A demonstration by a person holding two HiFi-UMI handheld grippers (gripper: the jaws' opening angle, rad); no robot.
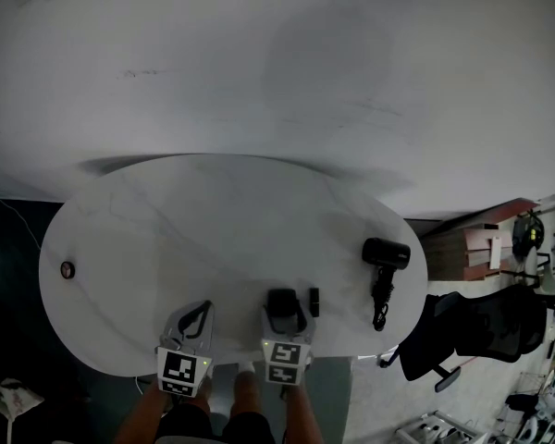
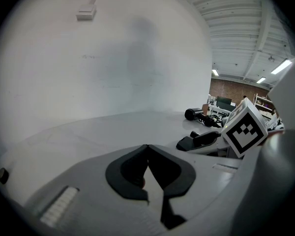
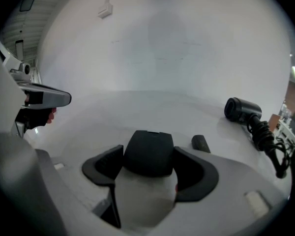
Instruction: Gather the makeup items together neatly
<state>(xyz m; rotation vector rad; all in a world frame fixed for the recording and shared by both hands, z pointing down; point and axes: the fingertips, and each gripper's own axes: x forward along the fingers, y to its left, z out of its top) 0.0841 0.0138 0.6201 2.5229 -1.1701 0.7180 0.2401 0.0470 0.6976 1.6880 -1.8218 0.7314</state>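
My right gripper (image 1: 283, 307) (image 3: 149, 156) is shut on a flat black compact (image 1: 281, 301) (image 3: 149, 150) near the front edge of the white oval table (image 1: 213, 220). Just right of it a short black tube (image 1: 314, 301) (image 3: 200, 143) lies on the tabletop. My left gripper (image 1: 201, 310) (image 2: 147, 147) hovers to the left at the front edge, shut, its tips meeting on nothing. A small round dark item (image 1: 67, 269) (image 2: 2, 175) sits far off at the table's left rim.
A black hair dryer (image 1: 385, 256) (image 3: 241, 109) with its coiled cord lies at the table's right end. Beyond that end stand a black office chair (image 1: 462, 326) and wooden shelving (image 1: 476, 243). A plain white wall rises behind the table.
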